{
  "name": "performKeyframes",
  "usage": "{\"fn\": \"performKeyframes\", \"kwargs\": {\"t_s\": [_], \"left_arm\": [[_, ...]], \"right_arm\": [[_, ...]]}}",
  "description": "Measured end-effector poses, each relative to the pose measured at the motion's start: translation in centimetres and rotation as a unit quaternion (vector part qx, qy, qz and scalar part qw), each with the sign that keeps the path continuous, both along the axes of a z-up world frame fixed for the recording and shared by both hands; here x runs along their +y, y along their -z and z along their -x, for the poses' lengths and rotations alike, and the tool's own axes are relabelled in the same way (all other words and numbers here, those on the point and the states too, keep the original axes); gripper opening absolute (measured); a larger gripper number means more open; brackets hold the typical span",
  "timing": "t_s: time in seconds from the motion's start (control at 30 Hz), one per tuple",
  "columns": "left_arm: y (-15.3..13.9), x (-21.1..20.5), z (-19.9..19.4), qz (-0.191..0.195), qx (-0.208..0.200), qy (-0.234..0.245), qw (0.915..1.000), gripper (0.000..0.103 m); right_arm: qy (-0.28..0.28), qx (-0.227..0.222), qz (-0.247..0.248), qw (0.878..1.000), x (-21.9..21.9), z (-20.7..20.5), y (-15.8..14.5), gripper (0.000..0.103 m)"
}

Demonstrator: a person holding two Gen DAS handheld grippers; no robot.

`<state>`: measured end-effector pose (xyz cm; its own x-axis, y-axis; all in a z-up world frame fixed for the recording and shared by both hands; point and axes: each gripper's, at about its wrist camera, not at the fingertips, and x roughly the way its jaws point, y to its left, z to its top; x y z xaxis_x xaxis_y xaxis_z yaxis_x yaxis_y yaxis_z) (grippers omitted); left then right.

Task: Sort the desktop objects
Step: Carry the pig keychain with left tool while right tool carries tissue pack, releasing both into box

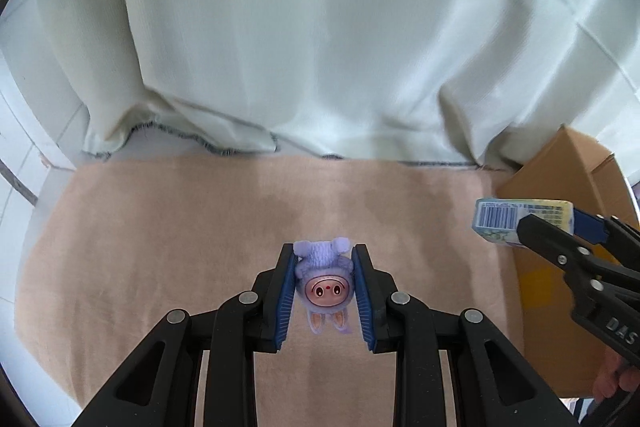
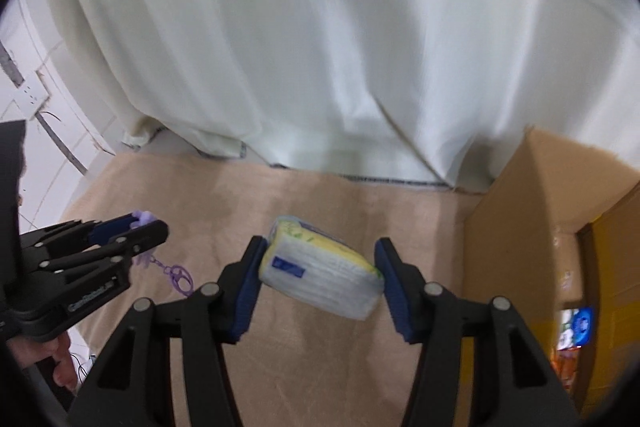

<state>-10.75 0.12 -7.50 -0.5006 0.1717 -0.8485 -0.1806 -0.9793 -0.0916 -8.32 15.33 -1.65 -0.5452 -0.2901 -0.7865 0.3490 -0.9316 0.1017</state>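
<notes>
My left gripper (image 1: 325,251) is shut on a small purple plush bunny keychain (image 1: 324,277) and holds it above the beige cloth. Its purple chain and ring (image 2: 179,277) hang below it in the right wrist view, where the left gripper (image 2: 146,223) shows at the left. My right gripper (image 2: 320,247) is shut on a yellow and blue tissue pack (image 2: 320,273), tilted and held off the cloth. In the left wrist view the pack (image 1: 520,219) shows its barcode end at the right, with the right gripper's fingers (image 1: 548,239) around it.
A beige cloth (image 1: 180,247) covers the table. An open cardboard box (image 2: 540,219) stands at the right edge, with colourful items inside it (image 2: 576,327). A white curtain (image 1: 320,27) hangs behind the table. White tiled wall lies to the left.
</notes>
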Motion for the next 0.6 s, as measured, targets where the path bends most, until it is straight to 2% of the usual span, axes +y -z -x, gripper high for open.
{"fn": "performKeyframes", "kwargs": {"t_s": [0.27, 0.6], "left_arm": [[-5.2, 1.6, -1.0, -0.002, 0.053, 0.006, 0.9986, 0.029], [-9.7, 4.0, -1.4, -0.009, 0.106, 0.022, 0.9941, 0.029]], "right_arm": [[-0.004, 0.049, 0.017, 0.999, 1.1, -1.6, -4.5, 0.060], [0.015, 0.092, 0.031, 0.995, 3.4, -2.4, -7.4, 0.060]]}}
